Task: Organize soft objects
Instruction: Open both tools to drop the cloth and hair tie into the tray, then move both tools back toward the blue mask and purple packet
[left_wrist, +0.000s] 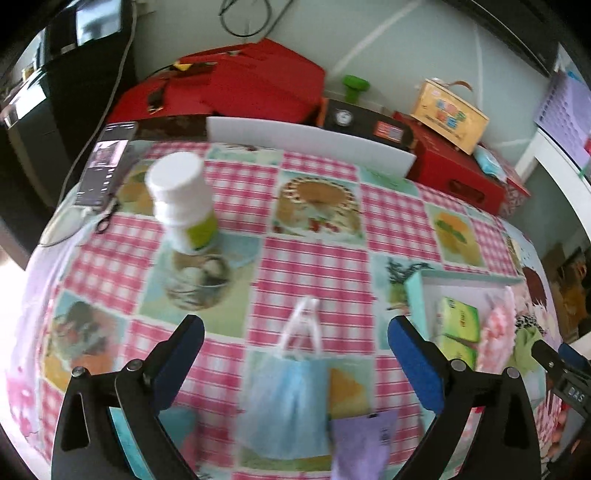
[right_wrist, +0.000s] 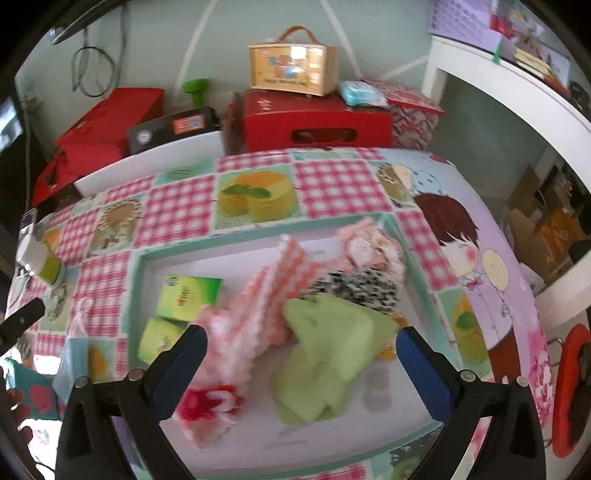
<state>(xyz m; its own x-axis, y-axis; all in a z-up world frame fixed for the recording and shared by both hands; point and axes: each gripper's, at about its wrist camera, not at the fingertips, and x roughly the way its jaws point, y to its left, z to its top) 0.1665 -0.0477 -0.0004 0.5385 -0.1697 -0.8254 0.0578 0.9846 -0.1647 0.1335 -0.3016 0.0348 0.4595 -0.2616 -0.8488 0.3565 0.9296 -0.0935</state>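
Note:
A light blue face mask (left_wrist: 291, 402) with white ear loops lies on the tablecloth between the fingers of my open left gripper (left_wrist: 295, 354); it also shows in the right wrist view (right_wrist: 74, 354). A purple packet (left_wrist: 364, 443) lies just right of it. My open right gripper (right_wrist: 301, 354) hovers over a teal-rimmed white tray (right_wrist: 140, 280). The tray holds a green cloth (right_wrist: 332, 354), a pink and white cloth (right_wrist: 255, 314), a black and white cloth (right_wrist: 362, 288), a patterned pink cloth (right_wrist: 373, 243) and green tissue packs (right_wrist: 188, 295). The tray also shows in the left wrist view (left_wrist: 413, 295).
A white-capped bottle (left_wrist: 184, 203) stands on a glass at the left. A phone (left_wrist: 105, 162) and scissors (left_wrist: 107, 218) lie at the far left. Red boxes (right_wrist: 317, 122), a yellow carry box (right_wrist: 291, 70) and a white board (left_wrist: 310, 142) line the back edge.

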